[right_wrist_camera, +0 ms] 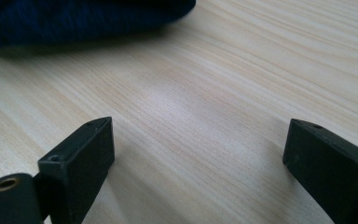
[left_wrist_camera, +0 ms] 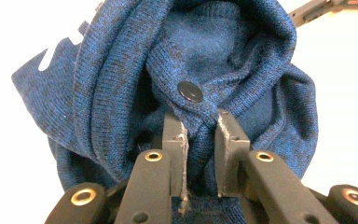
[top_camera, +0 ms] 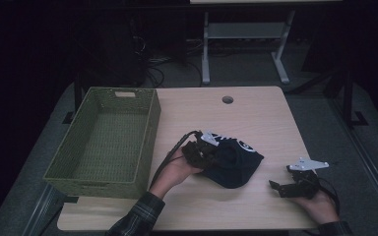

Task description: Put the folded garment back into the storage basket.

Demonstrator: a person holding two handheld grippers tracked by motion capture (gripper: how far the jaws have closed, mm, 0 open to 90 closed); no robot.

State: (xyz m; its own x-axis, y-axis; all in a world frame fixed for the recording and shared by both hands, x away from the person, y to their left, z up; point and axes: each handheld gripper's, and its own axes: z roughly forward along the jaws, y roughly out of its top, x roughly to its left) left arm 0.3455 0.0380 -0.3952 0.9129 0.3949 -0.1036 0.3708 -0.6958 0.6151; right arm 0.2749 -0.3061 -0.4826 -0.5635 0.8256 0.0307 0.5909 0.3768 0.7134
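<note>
Near the middle of the wooden surface (top_camera: 256,118) we see the blue knit garment (top_camera: 234,160), its folded edge pinched in our left gripper (left_wrist_camera: 200,140). Our right gripper (right_wrist_camera: 198,154) hovers well apart, fingers spread wide. Left stands a green basket (top_camera: 150,128).

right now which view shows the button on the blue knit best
The left gripper view: the black button sits sharp on the blue knit, just above the closed jaws. The high view gives a dark bundle, the right gripper view one edge.
</note>
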